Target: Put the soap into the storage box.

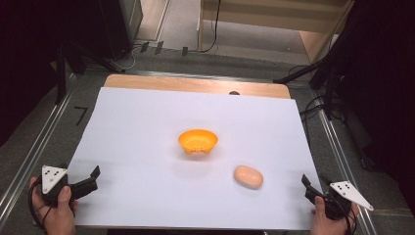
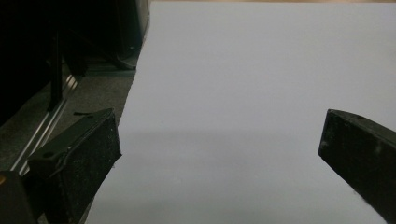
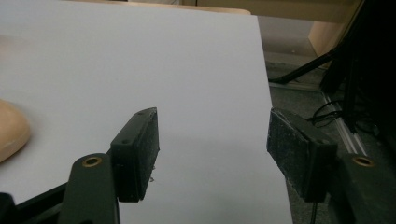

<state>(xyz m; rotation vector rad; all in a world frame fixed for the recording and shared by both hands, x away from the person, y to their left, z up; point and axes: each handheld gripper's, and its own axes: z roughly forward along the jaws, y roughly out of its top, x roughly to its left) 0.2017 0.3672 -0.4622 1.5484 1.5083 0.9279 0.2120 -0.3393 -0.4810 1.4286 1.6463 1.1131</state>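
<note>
The left claw [image 1: 93,177] and the right claw [image 1: 308,186] are nearest, each in a hand at a bottom corner of the high view, just at the edge of the white sheet [image 1: 147,147] which covers the table [image 1: 195,84]. In the left gripper view the jaws stand wide apart with nothing between them. In the right gripper view the jaws are also apart, narrower, and hold nothing. The pale bread roll [image 1: 248,176] lies on the sheet near the right claw, not touching it. The orange bowl [image 1: 197,141] stands upright at the middle of the sheet, well apart from both claws.
</note>
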